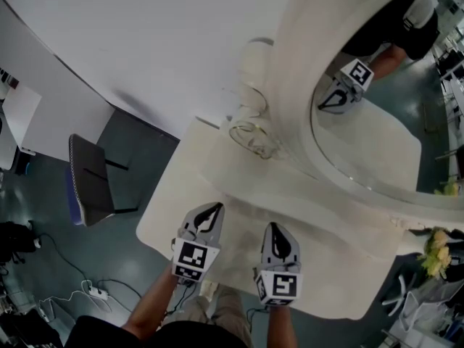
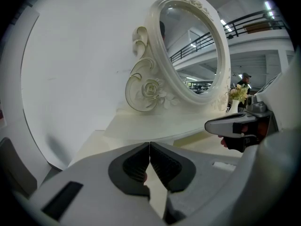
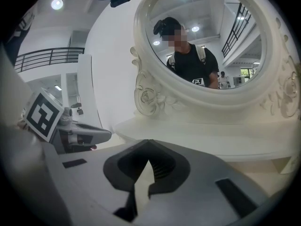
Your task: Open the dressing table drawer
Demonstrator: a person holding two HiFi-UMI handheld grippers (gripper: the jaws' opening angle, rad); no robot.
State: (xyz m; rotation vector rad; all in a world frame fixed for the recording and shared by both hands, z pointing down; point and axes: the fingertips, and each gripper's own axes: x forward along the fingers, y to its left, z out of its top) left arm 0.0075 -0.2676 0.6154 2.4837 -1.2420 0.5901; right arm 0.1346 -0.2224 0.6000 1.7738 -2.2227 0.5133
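Note:
A white dressing table [image 1: 181,201] carries a big oval mirror [image 1: 377,136] in an ornate frame on a raised shelf [image 1: 239,172]. No drawer front shows plainly in any view. My left gripper [image 1: 214,209] hangs over the near part of the tabletop, shut and empty. Beside it my right gripper [image 1: 274,227] also has its jaws together, with nothing between them. In the left gripper view the left gripper [image 2: 149,145] points at the carved scroll [image 2: 143,91] of the frame, with the right gripper [image 2: 211,125] at its right. In the right gripper view the right gripper [image 3: 149,142] faces the mirror [image 3: 202,41].
A black chair [image 1: 90,180] stands on the floor to the left of the table. A vase of pale flowers [image 1: 435,249] sits at the table's right end. Cables and a power strip [image 1: 94,290] lie on the floor. A white wall [image 1: 145,35] runs behind the table.

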